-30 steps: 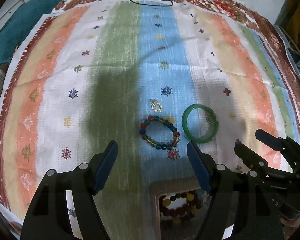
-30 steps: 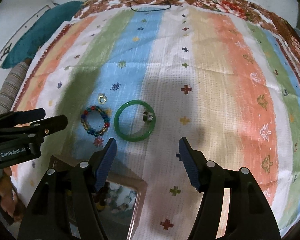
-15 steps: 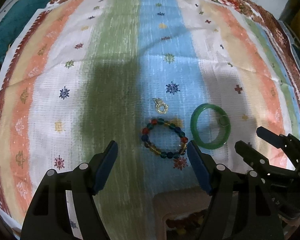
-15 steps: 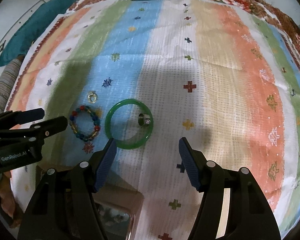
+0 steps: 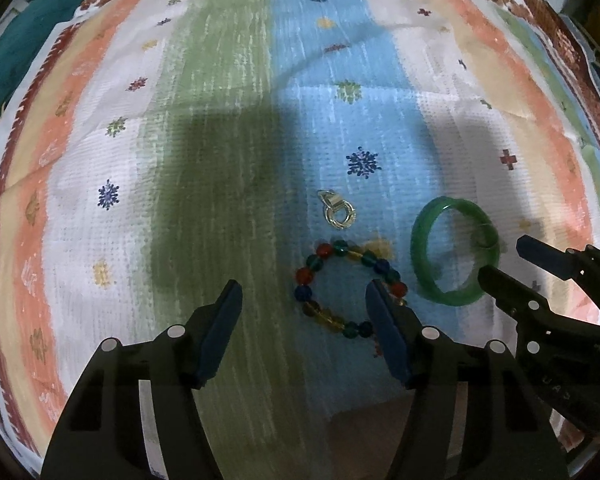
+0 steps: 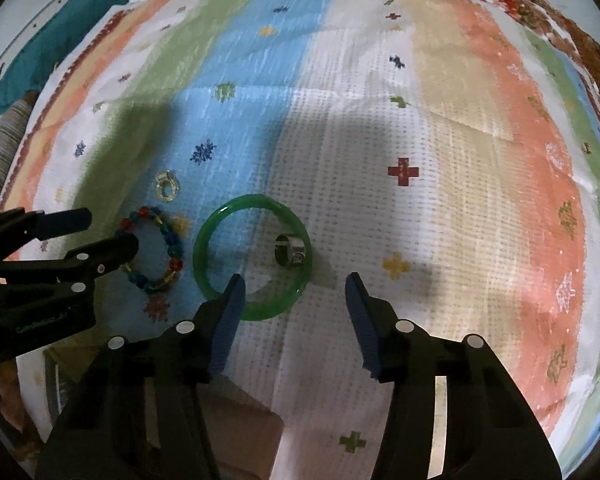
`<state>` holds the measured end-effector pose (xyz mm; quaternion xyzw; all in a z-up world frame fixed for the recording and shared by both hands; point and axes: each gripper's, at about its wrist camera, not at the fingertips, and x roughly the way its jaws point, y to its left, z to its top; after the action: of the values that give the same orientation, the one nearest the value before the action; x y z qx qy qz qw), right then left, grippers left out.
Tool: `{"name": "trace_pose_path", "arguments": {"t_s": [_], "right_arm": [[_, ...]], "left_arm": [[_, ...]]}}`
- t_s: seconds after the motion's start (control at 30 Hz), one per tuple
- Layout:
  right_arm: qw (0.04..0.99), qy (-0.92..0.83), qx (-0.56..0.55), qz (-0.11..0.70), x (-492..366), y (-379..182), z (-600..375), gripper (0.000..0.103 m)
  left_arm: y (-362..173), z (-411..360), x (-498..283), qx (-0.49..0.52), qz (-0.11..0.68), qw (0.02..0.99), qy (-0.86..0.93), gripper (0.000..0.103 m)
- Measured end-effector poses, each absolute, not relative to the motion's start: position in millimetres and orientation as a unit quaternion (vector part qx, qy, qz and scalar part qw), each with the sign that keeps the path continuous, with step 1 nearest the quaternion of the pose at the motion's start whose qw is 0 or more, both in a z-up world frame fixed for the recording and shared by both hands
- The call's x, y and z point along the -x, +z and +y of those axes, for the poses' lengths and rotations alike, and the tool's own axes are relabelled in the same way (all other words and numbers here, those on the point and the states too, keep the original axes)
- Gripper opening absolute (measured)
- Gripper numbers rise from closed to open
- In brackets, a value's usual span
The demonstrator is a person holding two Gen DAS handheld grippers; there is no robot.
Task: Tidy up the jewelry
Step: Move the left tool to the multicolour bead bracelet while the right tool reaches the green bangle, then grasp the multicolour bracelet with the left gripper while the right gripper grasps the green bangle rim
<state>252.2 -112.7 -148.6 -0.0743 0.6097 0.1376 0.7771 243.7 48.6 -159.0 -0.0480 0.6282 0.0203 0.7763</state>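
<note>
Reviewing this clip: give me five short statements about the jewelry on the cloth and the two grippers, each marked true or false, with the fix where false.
1. A small ring lies inside the green bangle. True.
2. The beaded bracelet is clamped by the left gripper. False: it lies on the cloth, and the closing fingers are not pressing it.
3. The clear ring lies beyond the bracelet, apart from it. True.
4. The right gripper holds the bangle off the cloth. False: the bangle lies flat, unheld.
5. The bracelet sits inside the bangle. False: they lie side by side.
</note>
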Motion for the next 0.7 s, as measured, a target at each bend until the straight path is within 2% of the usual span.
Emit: {"name": "trace_pose_path", "arguments": {"t_s": [0.13,0.17,0.2,0.23,0.27,0.3,0.4,0.53,0.7], "right_arm": [[0.775,0.134,0.078,0.613,-256.7,-157.6,-112.7,0.044],[0.775,0.135,0.079,0.612,-257.0,-158.0,-112.0,0.040],[0.775,0.135,0.079,0.612,-257.5,-158.4,-111.5,0.036],[0.775,0.134,0.080,0.612,-258.1,-158.8,-111.4,0.029],[0.775,0.135,0.081,0.612,-258.3,-159.5,-111.7,0.020],[0.773,0.138,0.080,0.614,-258.3,-160.4,-111.8,0.017],[0.772,0.143,0.082,0.614,-258.0,-160.4,-112.0,0.014],[0.774,0.144,0.084,0.611,-258.1,-158.4,-112.1,0.008],[0.781,0.145,0.090,0.601,-253.3,-150.0,-113.1,0.008]], "left_arm": [[-167.4,47.7,-249.0,0.037,0.635,0.771,0.019,0.052],[-169.4,46.7,-250.4,0.028,0.635,0.772,0.021,0.050],[-170.4,45.5,-250.8,0.020,0.635,0.772,0.023,0.043],[-172.3,44.3,-251.8,0.009,0.636,0.771,0.027,0.040],[-173.6,43.4,-252.5,0.001,0.635,0.772,0.029,0.031],[-174.2,41.9,-253.0,-0.002,0.635,0.772,0.026,0.022],[-176.3,39.9,-252.6,-0.015,0.635,0.772,0.027,0.009],[-175.6,41.3,-252.6,-0.005,0.636,0.771,0.026,0.009],[-165.0,42.3,-248.9,0.003,0.629,0.777,0.023,0.009]]}}
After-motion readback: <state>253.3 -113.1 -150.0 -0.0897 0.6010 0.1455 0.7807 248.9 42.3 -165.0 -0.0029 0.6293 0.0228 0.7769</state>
